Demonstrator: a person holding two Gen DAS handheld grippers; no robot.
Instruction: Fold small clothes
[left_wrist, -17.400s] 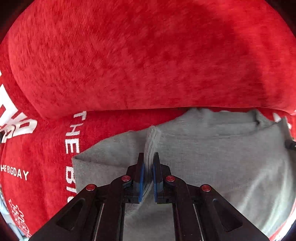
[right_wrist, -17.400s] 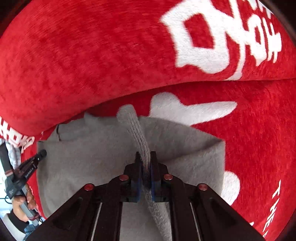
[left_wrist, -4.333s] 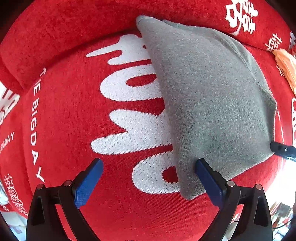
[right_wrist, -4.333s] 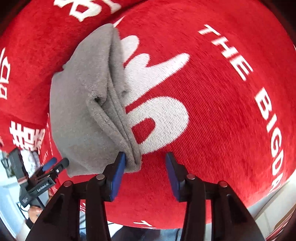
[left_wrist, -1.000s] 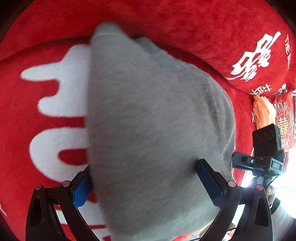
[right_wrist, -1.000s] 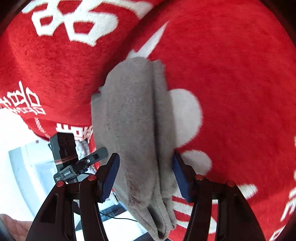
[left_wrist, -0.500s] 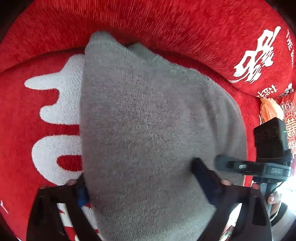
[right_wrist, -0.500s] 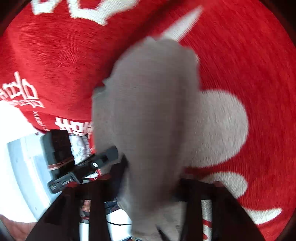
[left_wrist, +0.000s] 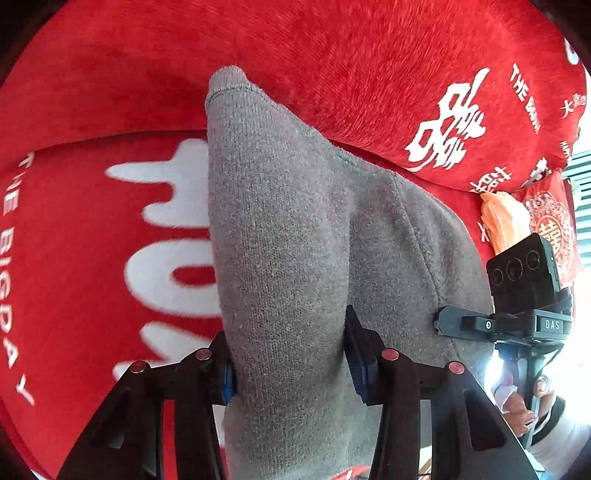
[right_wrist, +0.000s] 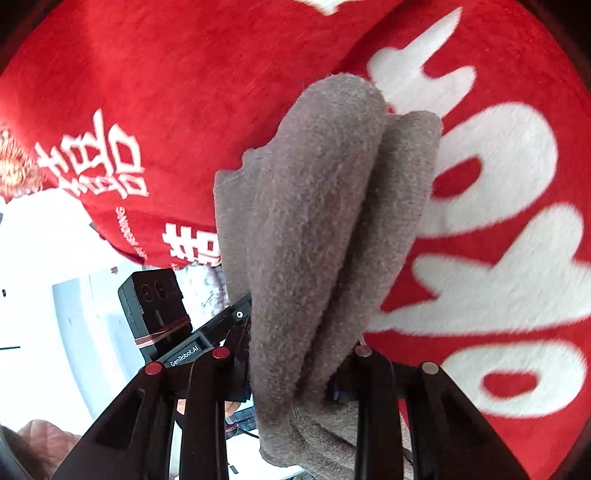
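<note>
Both the left gripper (left_wrist: 288, 354) and the right gripper (right_wrist: 291, 373) have just been closing and now clamp opposite ends of the folded grey garment (left_wrist: 288, 240), holding the bundle together above the red sofa cover (left_wrist: 92, 240), probably for carrying aside.

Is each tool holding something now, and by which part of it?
Yes. Both have just closed on the folded grey garment: the left tool pinches one end of the bundle, the right tool the other.
</note>
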